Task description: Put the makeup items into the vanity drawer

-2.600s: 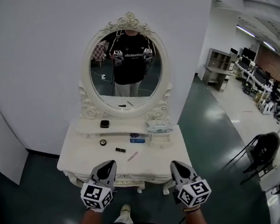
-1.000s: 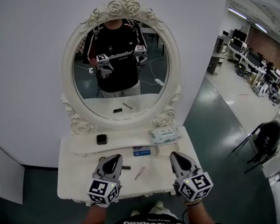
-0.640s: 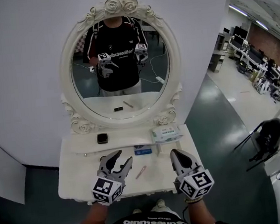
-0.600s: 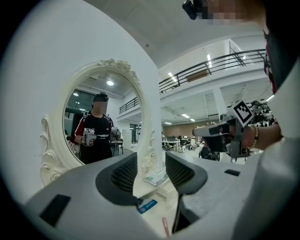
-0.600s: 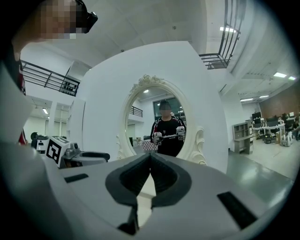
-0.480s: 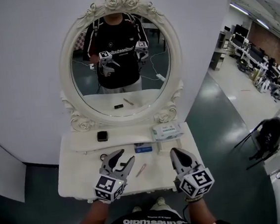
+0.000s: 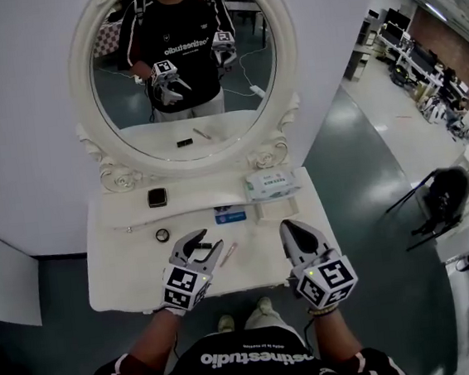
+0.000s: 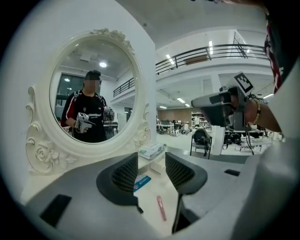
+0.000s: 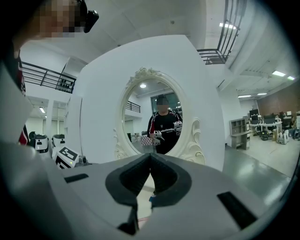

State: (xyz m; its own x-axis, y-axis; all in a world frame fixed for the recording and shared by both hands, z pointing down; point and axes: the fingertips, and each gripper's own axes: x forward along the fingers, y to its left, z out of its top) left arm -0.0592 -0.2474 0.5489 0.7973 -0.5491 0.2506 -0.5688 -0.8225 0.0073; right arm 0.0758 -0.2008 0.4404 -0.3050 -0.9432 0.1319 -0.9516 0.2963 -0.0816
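On glossy white vanity (image 7: 118,270), slim pink stick (image 7: 227,253)

**Cut off, covered, too small**

Head view: the upper edge cuts off the mirror (image 7: 84,107) top. Print on the blue card (image 7: 231,216) and the pack (image 7: 272,183) is too small to read. Left gripper view, lower centre: a black item (image 8: 139,210) shows only its end under the left gripper (image 8: 152,165). Right gripper view: the right gripper (image 9: 150,161) covers the tabletop (image 9: 143,203) except a sliver.

Head cam looks steeply down on the vanity top (image 7: 118,265); both gripper cams sit low over it, facing the mirror (image 8: 93,91) all three share.
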